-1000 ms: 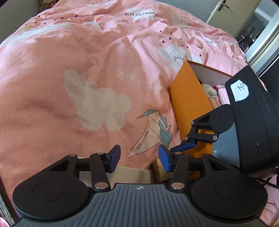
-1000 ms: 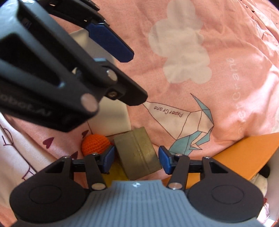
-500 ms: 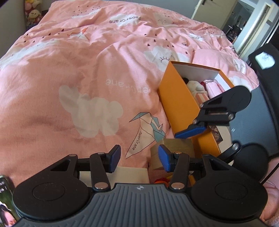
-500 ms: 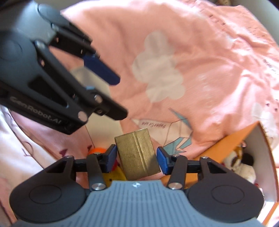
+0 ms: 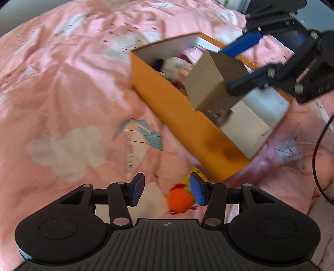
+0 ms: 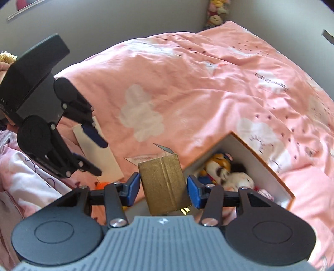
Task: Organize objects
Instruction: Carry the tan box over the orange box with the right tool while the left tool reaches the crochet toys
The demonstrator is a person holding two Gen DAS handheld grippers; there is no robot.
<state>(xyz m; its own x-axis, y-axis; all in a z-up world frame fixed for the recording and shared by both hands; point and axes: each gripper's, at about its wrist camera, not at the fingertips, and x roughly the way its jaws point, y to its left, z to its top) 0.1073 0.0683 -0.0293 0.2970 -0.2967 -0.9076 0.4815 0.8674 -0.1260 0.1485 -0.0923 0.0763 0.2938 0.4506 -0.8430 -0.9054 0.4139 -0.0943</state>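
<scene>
Clamping gold box (image 6: 165, 184), right gripper (image 6: 162, 190) (left gripper (image 5: 166, 190) half-open, empty).

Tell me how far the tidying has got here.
Done: soft toys already lie in the orange box. In hand: the right claw carries a gold box above it. Left: the orange ball and white card on the bed; left claw empty.

bed: pink cloud-print duvet (image 6: 208, 87) | wall: grey (image 6: 125, 18) | light: bright daylight
</scene>
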